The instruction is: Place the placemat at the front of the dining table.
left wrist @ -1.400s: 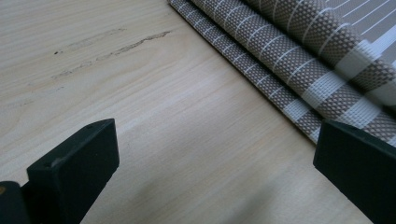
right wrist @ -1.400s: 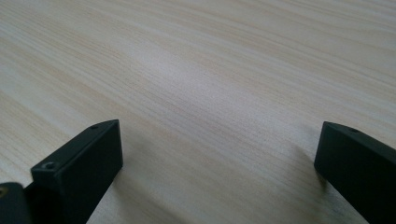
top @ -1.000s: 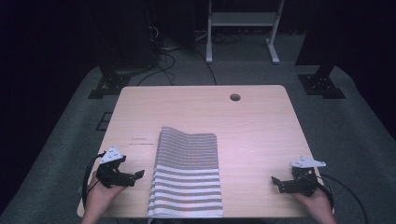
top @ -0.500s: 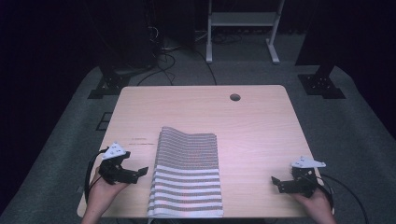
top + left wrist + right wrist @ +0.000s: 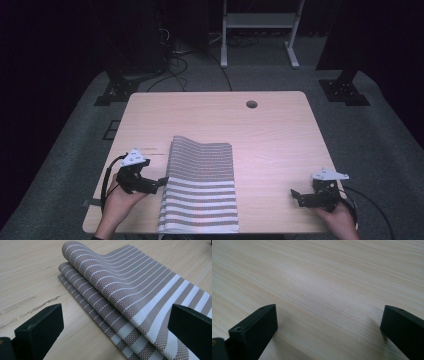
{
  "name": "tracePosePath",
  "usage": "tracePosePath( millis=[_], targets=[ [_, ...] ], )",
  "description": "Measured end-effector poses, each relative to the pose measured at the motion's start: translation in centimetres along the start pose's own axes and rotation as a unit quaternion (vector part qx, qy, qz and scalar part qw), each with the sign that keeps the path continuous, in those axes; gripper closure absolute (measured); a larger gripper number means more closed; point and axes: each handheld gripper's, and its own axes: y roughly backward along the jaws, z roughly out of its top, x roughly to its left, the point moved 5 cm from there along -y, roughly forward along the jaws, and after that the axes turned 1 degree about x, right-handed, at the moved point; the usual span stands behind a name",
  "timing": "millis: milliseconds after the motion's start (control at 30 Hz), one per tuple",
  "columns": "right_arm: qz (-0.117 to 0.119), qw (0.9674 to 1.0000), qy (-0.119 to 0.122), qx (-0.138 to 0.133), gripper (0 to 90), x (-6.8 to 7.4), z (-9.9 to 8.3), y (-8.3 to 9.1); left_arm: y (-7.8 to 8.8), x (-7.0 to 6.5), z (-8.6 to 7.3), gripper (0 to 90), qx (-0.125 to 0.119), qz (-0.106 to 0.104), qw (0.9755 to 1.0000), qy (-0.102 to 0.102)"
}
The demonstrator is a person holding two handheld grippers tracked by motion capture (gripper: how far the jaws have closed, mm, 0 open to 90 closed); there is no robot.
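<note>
Striped mat [image 5: 200, 187] on wooden table [image 5: 270, 130]

In the high view the near end of the striped placemat stack [image 5: 200, 192] hangs at the table's [image 5: 280, 140] front edge and is cut by the bottom of the frame, as are both forearms; how many mats lie in the pile cannot be counted there. In the left gripper view the stack [image 5: 130, 297] runs off the right and bottom edges, its lower layers mostly covered by the top mat. A faint mark on the tabletop beside the stack [image 5: 150, 150] is too small to read.
</note>
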Motion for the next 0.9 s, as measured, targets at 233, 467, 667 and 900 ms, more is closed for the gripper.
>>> tracePosePath(
  millis=[233, 467, 667, 900],
  targets=[
    [0.000, 1.0000, 0.000, 0.000, 0.0, 0.0, 0.0, 0.0, -0.6, -0.6, 0.5, 0.0, -0.002, -0.010, 0.9999, -0.004],
    [0.000, 1.0000, 0.000, 0.000, 0.0, 0.0, 0.0, 0.0, -1.4, -1.3, 0.7, 0.0, 0.003, -0.018, 0.9997, -0.013],
    [0.000, 1.0000, 0.001, -0.001, 0.0, 0.0, 0.0, 0.0, -2.2, -1.7, 0.4, 0.0, 0.011, -0.023, 0.9996, -0.014],
    [0.000, 1.0000, 0.001, -0.001, 0.0, 0.0, 0.0, 0.0, -2.9, -2.2, 0.4, 0.0, 0.014, -0.031, 0.9993, -0.015]
  ],
)
